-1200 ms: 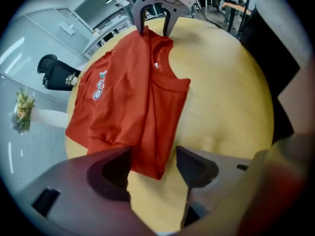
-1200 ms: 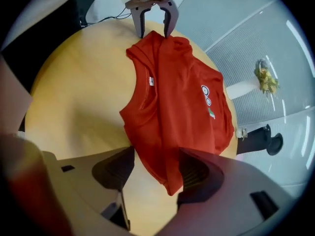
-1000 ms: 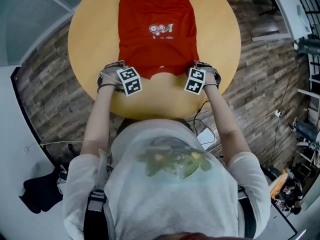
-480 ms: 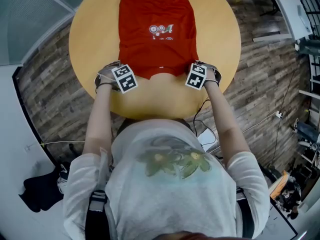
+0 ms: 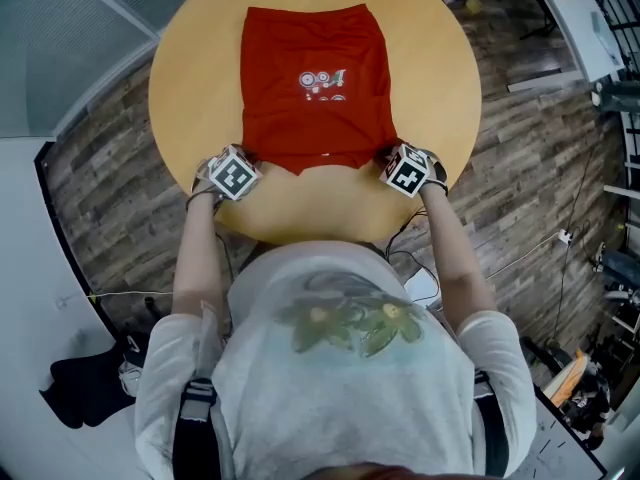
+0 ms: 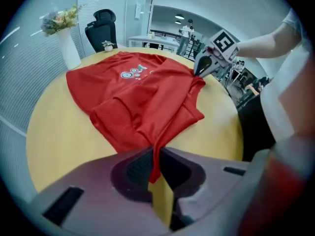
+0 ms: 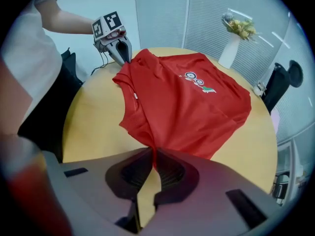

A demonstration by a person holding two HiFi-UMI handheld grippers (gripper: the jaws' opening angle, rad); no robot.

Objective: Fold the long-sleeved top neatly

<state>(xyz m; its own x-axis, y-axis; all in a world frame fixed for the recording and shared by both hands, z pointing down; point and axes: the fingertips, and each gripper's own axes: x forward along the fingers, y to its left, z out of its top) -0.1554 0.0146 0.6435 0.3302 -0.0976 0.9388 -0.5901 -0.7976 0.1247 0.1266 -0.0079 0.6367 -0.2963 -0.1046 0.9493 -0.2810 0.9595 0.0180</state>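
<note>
Closing on the red top (image 5: 315, 88), each pair of jaws now pinches one near corner. A second ago they stood wider at those same corners, with the cloth loose between them. In the left gripper (image 6: 155, 168) a thin ridge of fabric runs straight down between the pads. The right gripper (image 7: 150, 163) bites a gathered point in the same way. Both marker cubes have rolled since then. I read this as the grasp for the next fold, probably carrying the neck end away over the body.

Beyond the jaws the top lies flat as a trim oblong, sleeves seemingly tucked in, with a small printed badge. Its cloth is a fine, faintly shiny mesh that creases toward each pinch. It rests on a round, smooth yellow table (image 5: 430, 78), with a white vase of flowers (image 6: 66, 48) at the far side.
</note>
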